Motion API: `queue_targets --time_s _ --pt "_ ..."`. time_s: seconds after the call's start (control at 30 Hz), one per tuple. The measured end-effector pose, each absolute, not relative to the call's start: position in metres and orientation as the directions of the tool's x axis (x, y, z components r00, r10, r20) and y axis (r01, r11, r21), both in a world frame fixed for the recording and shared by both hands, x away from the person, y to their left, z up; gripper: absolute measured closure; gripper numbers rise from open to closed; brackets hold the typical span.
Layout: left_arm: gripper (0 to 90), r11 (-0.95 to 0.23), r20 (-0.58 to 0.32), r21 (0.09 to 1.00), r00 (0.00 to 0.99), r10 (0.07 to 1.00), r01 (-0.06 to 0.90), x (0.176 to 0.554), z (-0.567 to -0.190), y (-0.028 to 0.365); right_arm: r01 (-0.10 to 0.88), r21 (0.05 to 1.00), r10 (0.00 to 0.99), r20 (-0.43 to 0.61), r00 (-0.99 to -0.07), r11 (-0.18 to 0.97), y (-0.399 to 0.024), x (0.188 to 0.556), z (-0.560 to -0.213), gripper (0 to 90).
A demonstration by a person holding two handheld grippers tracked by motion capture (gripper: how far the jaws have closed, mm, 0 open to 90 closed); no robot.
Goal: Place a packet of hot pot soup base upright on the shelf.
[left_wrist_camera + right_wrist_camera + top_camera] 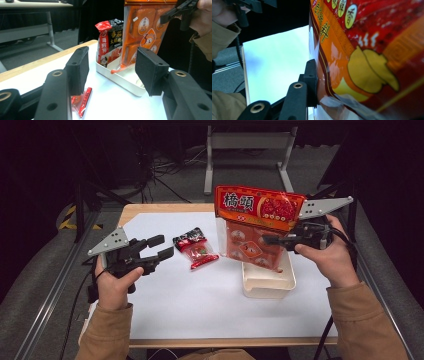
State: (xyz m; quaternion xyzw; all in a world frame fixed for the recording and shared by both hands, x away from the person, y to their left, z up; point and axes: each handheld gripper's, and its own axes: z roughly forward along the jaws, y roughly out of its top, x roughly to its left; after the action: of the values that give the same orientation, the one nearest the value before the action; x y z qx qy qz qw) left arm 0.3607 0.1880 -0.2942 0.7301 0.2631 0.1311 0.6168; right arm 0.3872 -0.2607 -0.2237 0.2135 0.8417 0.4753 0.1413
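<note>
A large orange and red snack bag hangs upright with my right gripper shut on its right side. Its bottom edge dips into a white tray. In the right gripper view one pad presses on the bag, and the other jaw is hidden behind it. A small red and black packet lies flat on the white table top, just right of my left gripper. That gripper is open with nothing between its pads. A red edge of the small packet shows below them.
Another red and black packet stands upright at one end of the tray, beside the orange bag. The table's wooden edge borders the white sheet. A metal stand is on the floor beyond.
</note>
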Motion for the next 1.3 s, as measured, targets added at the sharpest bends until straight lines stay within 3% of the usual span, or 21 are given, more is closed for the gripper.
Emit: queue_targets --time_s 0.43,1.3 --pt "39.2 -0.104 -0.141 0.964 0.799 0.584 0.246 0.369 -0.303 0.192 0.27 0.873 0.572 -0.011 -0.82 0.405 -0.279 0.394 -0.229 70.4" --pt "36.2 -0.123 -0.15 0.954 0.786 0.6 0.275 0.38 -0.315 0.19 0.342 0.887 0.681 0.043 -0.731 0.31 -0.305 0.402 -0.267 70.4"
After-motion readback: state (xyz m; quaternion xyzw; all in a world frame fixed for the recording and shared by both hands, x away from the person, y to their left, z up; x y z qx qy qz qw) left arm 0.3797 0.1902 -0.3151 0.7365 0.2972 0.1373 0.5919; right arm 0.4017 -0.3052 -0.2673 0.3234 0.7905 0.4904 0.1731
